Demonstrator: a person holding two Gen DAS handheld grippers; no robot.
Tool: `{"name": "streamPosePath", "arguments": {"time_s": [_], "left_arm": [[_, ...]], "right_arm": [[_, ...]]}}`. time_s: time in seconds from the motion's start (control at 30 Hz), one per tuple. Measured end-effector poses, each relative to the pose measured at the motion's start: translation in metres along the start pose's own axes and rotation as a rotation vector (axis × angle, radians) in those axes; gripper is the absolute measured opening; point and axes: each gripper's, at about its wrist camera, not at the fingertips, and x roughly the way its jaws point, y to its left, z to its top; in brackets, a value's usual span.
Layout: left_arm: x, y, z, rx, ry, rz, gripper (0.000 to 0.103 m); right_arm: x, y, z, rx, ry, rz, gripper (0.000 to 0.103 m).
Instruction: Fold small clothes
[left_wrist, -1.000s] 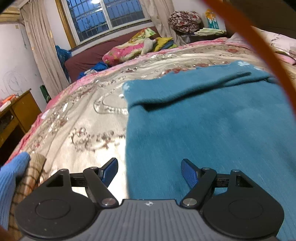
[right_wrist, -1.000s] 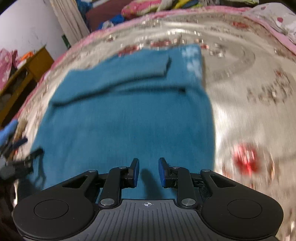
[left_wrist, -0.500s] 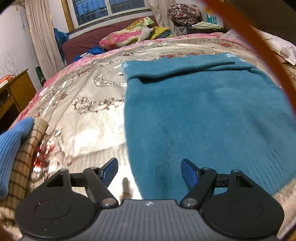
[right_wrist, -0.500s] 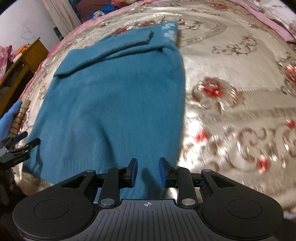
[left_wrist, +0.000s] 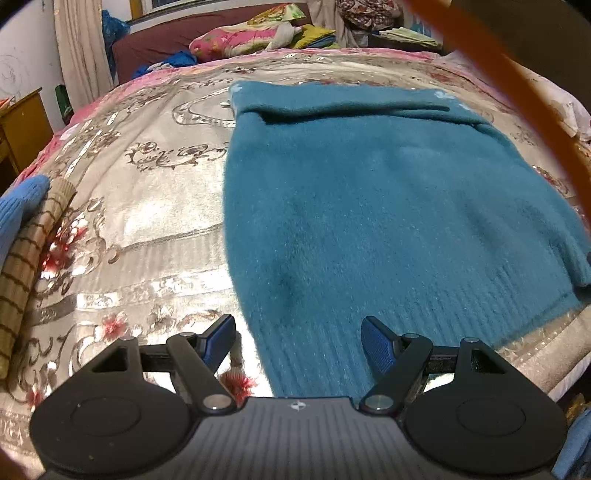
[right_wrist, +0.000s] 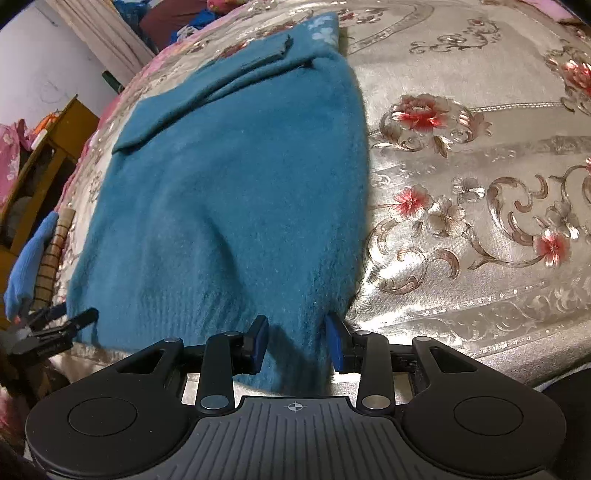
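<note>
On the bed, over its shiny floral cover, I have the teal sweater lying flat, sleeves folded across the far end and the ribbed hem nearest me. My left gripper hangs over the hem's left corner with its jaws standing wide; the sweater's side edge runs between them, but neither blue pad presses on it. My right gripper sits at the hem's right corner, its jaws only partly apart. The knit fills the gap between the pads without being pinched, as far as I can see. From the right wrist view the left gripper shows at the sweater's other corner. A checked cloth and a light blue piece lie at the left.
</note>
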Motion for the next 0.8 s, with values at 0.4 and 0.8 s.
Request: {"name": "streamPosePath", "arguments": {"time_s": [0.4, 0.8], "left_arm": [[-0.01, 0.014, -0.002, -0.026, 0.027, 0.071, 0.052], [-0.003, 0.028, -0.001, -0.13, 0.04, 0.021, 0.062]], "right_arm": [[-0.026, -0.001, 0.001, -0.091, -0.054, -0.088, 0.01], [-0.019, -0.007, -0.004, -0.005, -0.036, -0.083, 0.02]]}}
